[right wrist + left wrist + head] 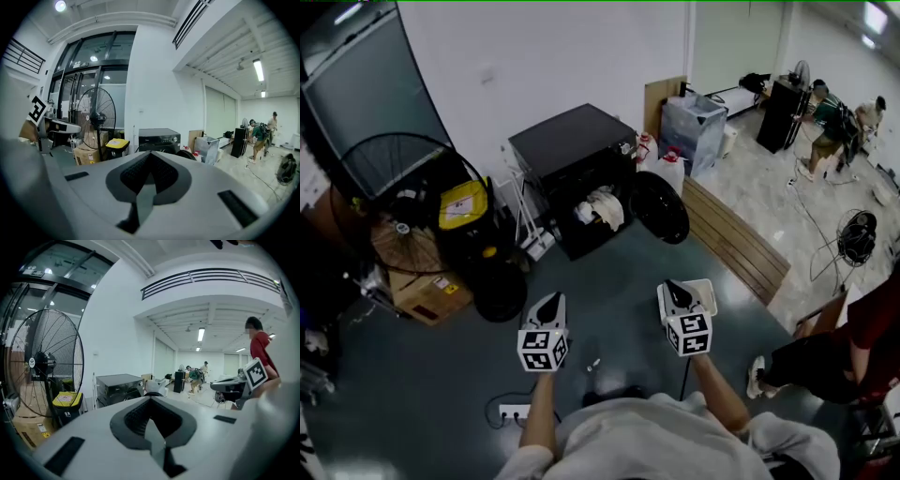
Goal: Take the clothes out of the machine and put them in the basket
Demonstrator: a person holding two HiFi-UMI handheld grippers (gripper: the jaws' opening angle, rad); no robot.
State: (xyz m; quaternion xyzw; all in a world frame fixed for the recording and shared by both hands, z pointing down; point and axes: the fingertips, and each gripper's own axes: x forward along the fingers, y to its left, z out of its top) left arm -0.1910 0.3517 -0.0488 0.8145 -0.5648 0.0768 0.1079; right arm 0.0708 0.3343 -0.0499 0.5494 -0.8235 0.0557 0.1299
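Head view: we face the machine [581,164] from well back, both tools held level and empty.
Our left gripper [549,306] and right gripper [678,293] have their jaws pressed together on nothing. The clothes [602,208] sit bunched in the machine's open mouth, its round door [659,208] swung right. A white basket [709,292] shows just behind our right gripper.

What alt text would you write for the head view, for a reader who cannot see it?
A black washing machine stands with its round door open and pale clothes bulging out. A person holds the left claw and right claw, both shut, over the dark floor.
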